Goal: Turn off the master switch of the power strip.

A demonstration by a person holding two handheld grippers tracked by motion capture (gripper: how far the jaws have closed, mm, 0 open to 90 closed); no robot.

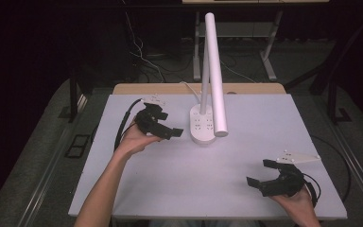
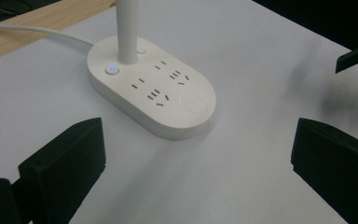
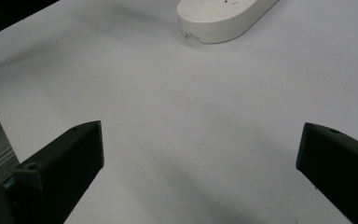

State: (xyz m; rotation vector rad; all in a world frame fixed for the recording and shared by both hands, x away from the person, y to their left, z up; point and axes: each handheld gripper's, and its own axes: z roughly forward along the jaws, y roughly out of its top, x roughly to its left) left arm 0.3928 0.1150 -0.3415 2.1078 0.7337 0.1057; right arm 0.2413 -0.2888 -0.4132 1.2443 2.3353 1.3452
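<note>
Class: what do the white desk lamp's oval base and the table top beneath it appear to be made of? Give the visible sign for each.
White oval lamp base with sockets: probably moulded plastic, smooth satin finish; rounded seamless edges, cut socket slots, soft sheen.
Pale grey table top: looks like a matt board or laminate sheet, uniform with no glare; which one is unclear. A light wooden edge shows behind it.

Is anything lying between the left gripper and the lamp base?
No. In the left gripper view, only bare white table separates the open left gripper from the lamp base.
</note>
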